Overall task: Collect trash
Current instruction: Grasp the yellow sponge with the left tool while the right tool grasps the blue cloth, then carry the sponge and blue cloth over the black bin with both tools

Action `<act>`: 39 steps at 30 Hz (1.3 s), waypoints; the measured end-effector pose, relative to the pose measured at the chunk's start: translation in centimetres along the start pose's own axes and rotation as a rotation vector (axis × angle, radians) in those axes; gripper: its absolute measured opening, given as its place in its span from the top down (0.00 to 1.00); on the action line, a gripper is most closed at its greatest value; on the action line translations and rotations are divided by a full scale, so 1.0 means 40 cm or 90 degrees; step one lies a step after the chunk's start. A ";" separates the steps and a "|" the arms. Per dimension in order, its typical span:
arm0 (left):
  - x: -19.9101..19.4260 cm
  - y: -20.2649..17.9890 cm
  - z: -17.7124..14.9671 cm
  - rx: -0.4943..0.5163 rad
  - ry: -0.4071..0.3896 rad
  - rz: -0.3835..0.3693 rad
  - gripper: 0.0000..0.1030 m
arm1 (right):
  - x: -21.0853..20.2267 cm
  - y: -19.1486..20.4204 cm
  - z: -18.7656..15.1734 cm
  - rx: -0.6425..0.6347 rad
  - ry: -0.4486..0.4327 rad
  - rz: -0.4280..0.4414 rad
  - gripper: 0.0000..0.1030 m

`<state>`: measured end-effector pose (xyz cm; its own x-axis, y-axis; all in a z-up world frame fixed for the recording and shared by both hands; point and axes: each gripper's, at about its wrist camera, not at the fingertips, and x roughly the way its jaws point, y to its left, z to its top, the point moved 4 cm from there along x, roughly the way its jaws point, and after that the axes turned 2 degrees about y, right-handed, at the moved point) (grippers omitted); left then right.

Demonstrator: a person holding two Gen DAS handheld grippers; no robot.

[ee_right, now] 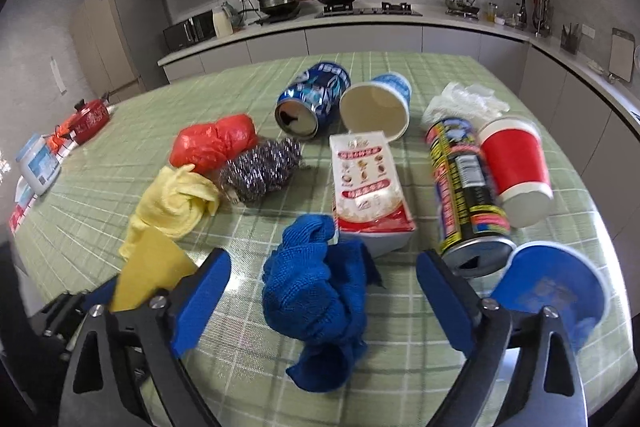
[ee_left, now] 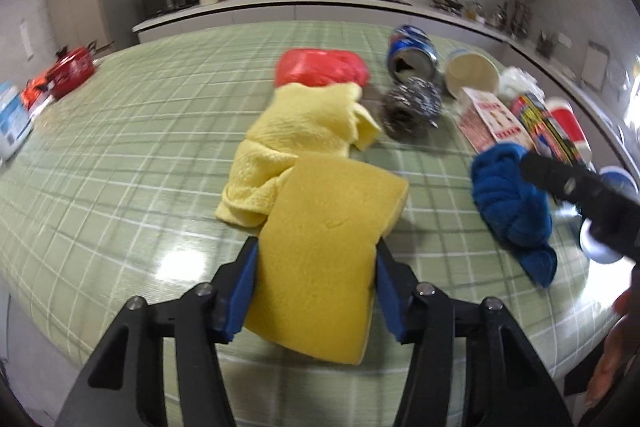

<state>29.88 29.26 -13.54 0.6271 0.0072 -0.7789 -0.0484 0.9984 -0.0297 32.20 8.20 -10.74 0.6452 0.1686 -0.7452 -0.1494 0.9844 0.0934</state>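
My left gripper [ee_left: 316, 251] is shut on a yellow sponge [ee_left: 332, 219]; its blue pads press into both sides, near the table's front edge. The sponge's far end touches a yellow cloth [ee_left: 296, 131]. My right gripper [ee_right: 324, 261] stands open over a crumpled blue cloth [ee_right: 316, 291], which lies between the pads without touching them. Trash lies behind: a red plastic bag [ee_right: 212, 143], a steel scourer [ee_right: 260, 167], a blue can [ee_right: 312, 99], a white paper cup [ee_right: 376, 111], a carton [ee_right: 368, 179], a tall printed can [ee_right: 464, 187], a red cup [ee_right: 512, 163] and a blue cup [ee_right: 556, 291].
The table wears a green checked cloth [ee_right: 400, 367]. White crumpled plastic [ee_right: 464, 99] lies at the back right. A red pot [ee_right: 90, 119], a white tub [ee_right: 40, 163] and small packets sit at the far left edge. A kitchen counter with a stove runs behind.
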 end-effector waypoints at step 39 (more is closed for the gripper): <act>-0.154 -0.289 0.123 0.081 -0.079 -0.165 0.54 | -0.337 -0.303 0.015 0.084 -0.107 -0.093 0.60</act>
<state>30.38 17.96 -5.31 0.6969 -0.2489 -0.6725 0.2176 0.9670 -0.1324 25.76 -5.98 -1.42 0.7699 0.0195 -0.6378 0.0465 0.9952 0.0865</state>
